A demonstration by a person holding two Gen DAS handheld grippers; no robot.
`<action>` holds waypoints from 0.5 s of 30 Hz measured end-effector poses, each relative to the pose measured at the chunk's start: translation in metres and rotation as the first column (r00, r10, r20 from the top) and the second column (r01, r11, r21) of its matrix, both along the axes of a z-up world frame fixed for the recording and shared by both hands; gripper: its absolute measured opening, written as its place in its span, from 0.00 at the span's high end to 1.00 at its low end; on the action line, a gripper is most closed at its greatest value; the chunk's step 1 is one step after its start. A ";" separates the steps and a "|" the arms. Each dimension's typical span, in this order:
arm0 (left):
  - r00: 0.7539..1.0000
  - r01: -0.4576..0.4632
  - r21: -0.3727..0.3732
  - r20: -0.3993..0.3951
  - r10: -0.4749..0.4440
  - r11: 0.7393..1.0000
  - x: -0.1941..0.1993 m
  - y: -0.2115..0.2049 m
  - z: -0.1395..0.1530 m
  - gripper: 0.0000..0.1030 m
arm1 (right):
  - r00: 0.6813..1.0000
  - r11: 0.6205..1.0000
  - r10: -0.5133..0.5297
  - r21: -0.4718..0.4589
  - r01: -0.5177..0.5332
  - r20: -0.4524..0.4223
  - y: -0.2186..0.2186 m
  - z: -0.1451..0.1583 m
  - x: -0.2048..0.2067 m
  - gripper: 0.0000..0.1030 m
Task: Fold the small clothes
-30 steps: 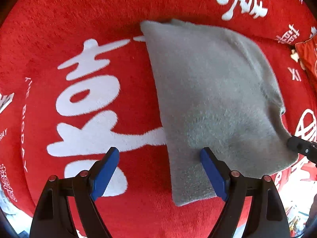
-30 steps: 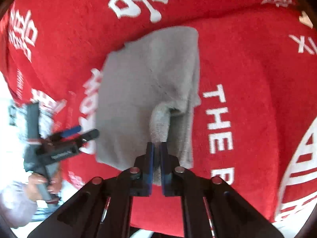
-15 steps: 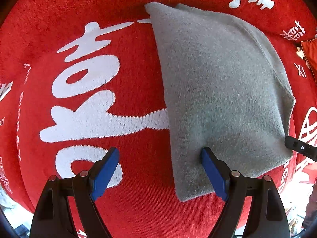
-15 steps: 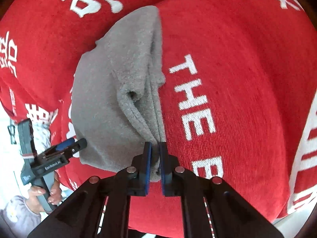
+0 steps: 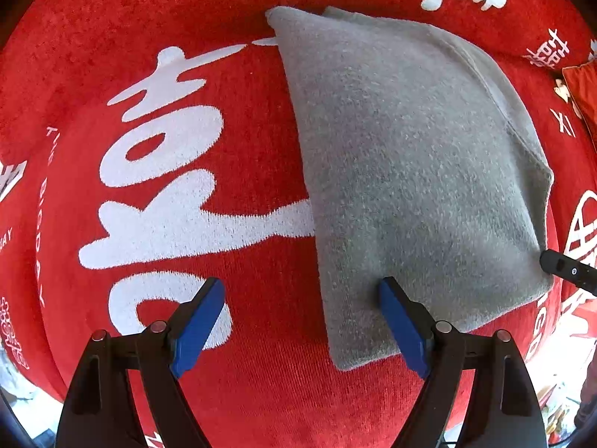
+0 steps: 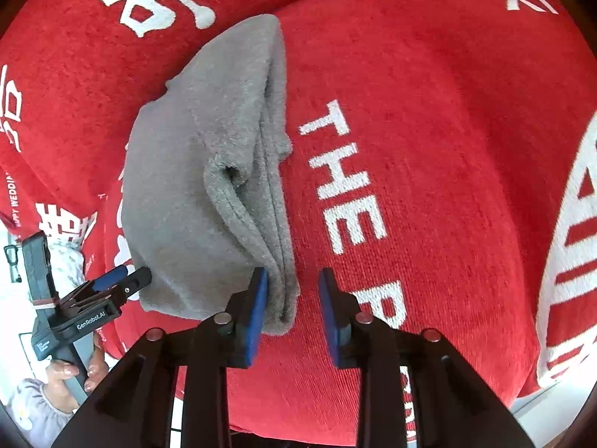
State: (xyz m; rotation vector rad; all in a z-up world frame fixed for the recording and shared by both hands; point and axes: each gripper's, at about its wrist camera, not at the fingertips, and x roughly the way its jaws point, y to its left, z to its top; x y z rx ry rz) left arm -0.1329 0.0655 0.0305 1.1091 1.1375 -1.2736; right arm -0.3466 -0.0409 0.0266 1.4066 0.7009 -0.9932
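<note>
A folded grey fleece garment [image 5: 410, 171] lies on a red cover with white lettering [image 5: 186, 201]. My left gripper [image 5: 302, 321] is open and empty, just above the garment's near left corner, its right finger over the cloth. In the right wrist view the garment [image 6: 194, 186] shows its layered folded edge. My right gripper [image 6: 293, 306] is open, and the near end of that edge lies loose between its jaws. The left gripper also shows in the right wrist view [image 6: 123, 280], at the garment's far corner.
The red cover [image 6: 447, 149] spreads wide to the right of the garment. Its edge drops off near the bottom of both views. A red cushion [image 5: 582, 86] lies at the far right. A hand [image 6: 71, 377] holds the left gripper's handle.
My right gripper has opened and let go of the garment's folded edge, which now lies down on the cover. The left gripper has stayed open and shifted only slightly.
</note>
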 end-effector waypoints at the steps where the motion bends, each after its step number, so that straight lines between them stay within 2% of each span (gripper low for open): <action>1: 1.000 0.002 0.001 -0.002 -0.002 1.000 0.000 0.000 0.001 0.17 | 1.000 1.000 -0.002 -0.001 0.002 -0.007 0.000 0.001 0.001 0.68; 5: 1.000 0.030 -0.001 0.000 -0.030 1.000 -0.003 0.000 0.005 0.17 | 0.997 1.000 -0.010 -0.014 0.009 -0.074 0.003 0.008 0.005 0.60; 10: 0.998 0.066 -0.013 0.002 -0.066 0.998 -0.003 0.005 0.022 0.17 | 0.983 0.997 -0.074 -0.050 0.067 -0.166 0.017 0.030 0.004 0.55; 15: 0.993 0.118 -0.032 0.004 -0.118 0.993 -0.003 0.007 0.053 0.17 | 0.979 0.983 -0.083 -0.177 0.050 -0.184 0.024 0.075 0.025 0.37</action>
